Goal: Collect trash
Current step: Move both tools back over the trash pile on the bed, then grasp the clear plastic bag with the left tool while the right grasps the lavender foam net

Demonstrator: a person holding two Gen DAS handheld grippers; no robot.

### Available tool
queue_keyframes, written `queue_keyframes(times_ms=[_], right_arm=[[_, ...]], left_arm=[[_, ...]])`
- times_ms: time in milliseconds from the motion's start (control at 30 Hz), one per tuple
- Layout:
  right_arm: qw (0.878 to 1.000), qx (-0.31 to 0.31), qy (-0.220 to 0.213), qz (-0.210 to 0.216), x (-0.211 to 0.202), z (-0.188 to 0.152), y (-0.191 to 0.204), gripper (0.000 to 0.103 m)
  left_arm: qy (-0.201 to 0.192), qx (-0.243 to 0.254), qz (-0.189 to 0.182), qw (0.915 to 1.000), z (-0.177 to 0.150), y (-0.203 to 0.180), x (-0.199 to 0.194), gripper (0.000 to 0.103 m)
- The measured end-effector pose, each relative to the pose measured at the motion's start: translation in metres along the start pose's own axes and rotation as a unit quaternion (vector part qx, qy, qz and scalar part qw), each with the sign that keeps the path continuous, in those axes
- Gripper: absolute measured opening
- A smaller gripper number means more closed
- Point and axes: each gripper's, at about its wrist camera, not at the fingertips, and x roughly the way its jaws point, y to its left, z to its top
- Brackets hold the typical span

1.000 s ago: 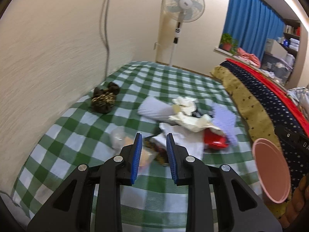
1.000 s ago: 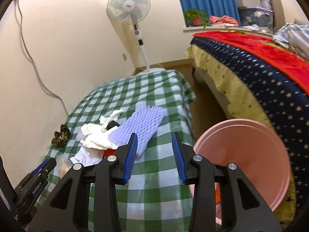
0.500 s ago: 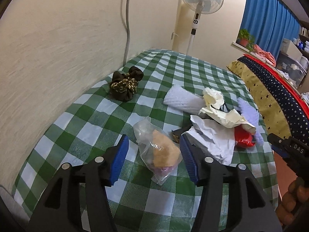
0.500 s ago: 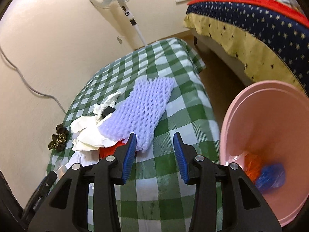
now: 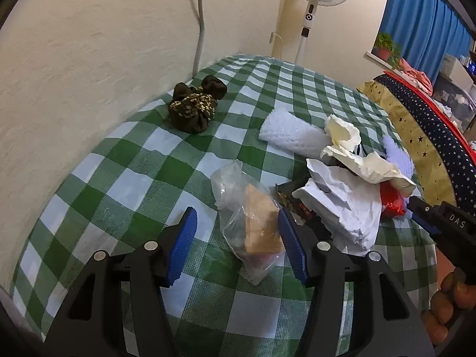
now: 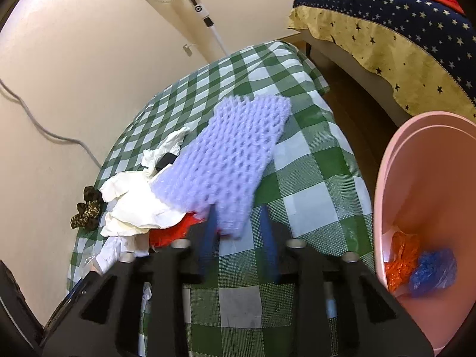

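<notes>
1. Lying at the lower centre of the left wrist view, the bag, clear plastic with a tan block inside, sits on the checked desk between the spread blades of the left tool. The right blade is at the bag's edge; the left blade stands clear, so nothing is gripped yet. These jaws have just been opening, probably to take in the bag's width.
2. Heaped right of the bag are crumpled paper, a cream wrapper, something red and white foam, so trash remains to collect.
3. In the right wrist view the purple foam lies across the frame's centre, its near corner hanging between the blades of the right tool. Those jaws have just been closing on that corner; blur hides whether the pads press it, so I cannot tell if it is held.
4. At the right edge the bin stands beside the desk, open, with orange and blue scraps inside, likely placed near for short drops.
5. Both tools point down and forward at the desk; fingers of the right hand show at the lower right of the left view.
6. A dark pouch sits apart, upper left, near the wall.
</notes>
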Motion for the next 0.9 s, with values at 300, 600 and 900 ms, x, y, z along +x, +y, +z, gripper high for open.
queue_keyframes(times_ms=[300, 600, 900], right_arm=[[0.999, -0.052, -0.016, -0.002, -0.018, 0.003, 0.015, 0.000], [0.996, -0.079, -0.040, -0.003, -0.055, 0.006, 0.016, 0.000], [0.998, -0.050, -0.043, -0.006, -0.076, -0.004, -0.003, 0.005]], left_arm=[[0.003, 0.007, -0.032, 0.9995, 0.000, -0.005, -0.001, 0.028], [-0.024, 0.010, -0.040, 0.9988, 0.002, -0.008, -0.023, 0.020], [-0.050, 0.016, -0.054, 0.9972, -0.002, -0.020, -0.051, 0.020]])
